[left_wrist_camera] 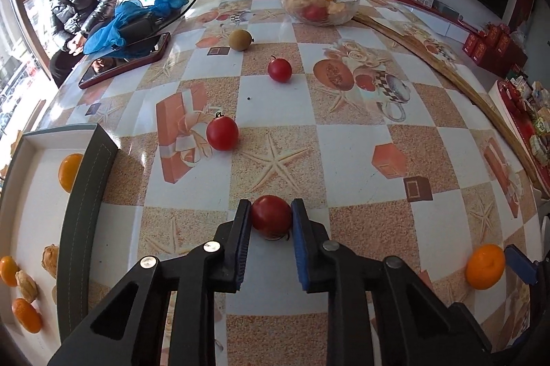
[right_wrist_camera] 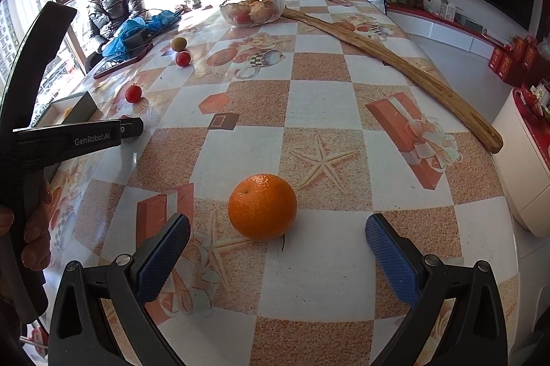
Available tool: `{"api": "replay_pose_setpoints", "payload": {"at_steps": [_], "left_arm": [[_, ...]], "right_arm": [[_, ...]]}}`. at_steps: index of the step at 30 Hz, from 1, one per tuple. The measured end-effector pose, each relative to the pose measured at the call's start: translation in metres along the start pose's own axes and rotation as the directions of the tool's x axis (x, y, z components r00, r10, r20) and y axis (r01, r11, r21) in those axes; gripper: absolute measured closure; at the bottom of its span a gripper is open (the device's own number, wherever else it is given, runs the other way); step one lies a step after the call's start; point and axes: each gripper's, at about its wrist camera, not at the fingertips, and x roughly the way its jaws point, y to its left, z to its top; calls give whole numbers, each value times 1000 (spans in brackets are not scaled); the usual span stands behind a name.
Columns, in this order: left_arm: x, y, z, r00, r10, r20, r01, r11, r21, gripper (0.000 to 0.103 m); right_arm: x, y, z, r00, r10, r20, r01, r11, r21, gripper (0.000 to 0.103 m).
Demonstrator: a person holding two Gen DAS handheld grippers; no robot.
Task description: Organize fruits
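My left gripper (left_wrist_camera: 271, 217) is shut on a small red tomato (left_wrist_camera: 271, 215), both blue pads pressing its sides just above the patterned tablecloth. Two more red tomatoes (left_wrist_camera: 222, 133) (left_wrist_camera: 279, 69) and a brownish-green fruit (left_wrist_camera: 240, 40) lie farther off. A white box (left_wrist_camera: 37, 204) at the left holds oranges and husked fruits. In the right wrist view an orange (right_wrist_camera: 262, 206) sits on the cloth ahead of my right gripper (right_wrist_camera: 277, 237), which stands open with the orange just beyond its fingertips. The same orange (left_wrist_camera: 485, 266) shows at the right edge of the left wrist view.
A glass bowl (left_wrist_camera: 319, 3) of fruit stands at the table's far end. A long wooden board (right_wrist_camera: 388, 63) lies along the right side. A phone (left_wrist_camera: 125, 60) and blue bags (left_wrist_camera: 137, 18) sit at the far left, where a person (left_wrist_camera: 80, 4) in a dark jacket sits.
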Motion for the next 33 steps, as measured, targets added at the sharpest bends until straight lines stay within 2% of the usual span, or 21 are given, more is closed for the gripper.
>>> {"api": "replay_pose_setpoints", "payload": {"at_steps": [4,9,11,12,14,16,21,25,33], "left_arm": [[-7,8,-12,1000,-19,7,19,999,-28,78],[-22,19,-36,1000,-16,14,17,999,-44,78],[-28,23,-47,1000,-12,17,13,999,-48,78],[-31,26,-52,1000,-15,18,16,998,-54,78],[-36,31,-60,1000,-24,19,26,997,-70,78],[-42,36,-68,999,-35,22,37,995,-91,78],[-52,47,-83,998,-57,35,61,990,-130,78],[-56,47,-89,998,-39,42,44,990,-131,78],[-59,41,-97,999,-4,47,9,993,-114,78]], "right_arm": [[9,9,7,999,-43,-34,41,998,-48,0],[17,19,18,998,-24,-51,20,998,-65,3],[17,25,19,998,-37,-43,33,996,-88,20],[16,27,19,999,-38,-38,34,994,-101,25],[13,29,19,999,-35,-27,32,993,-113,54],[9,27,18,999,-28,-24,25,995,-100,67],[-2,18,5,1000,28,1,-28,998,-64,67],[-10,18,-9,999,18,44,-15,997,-81,67],[-10,12,-8,999,20,46,-17,998,-64,67]]}}
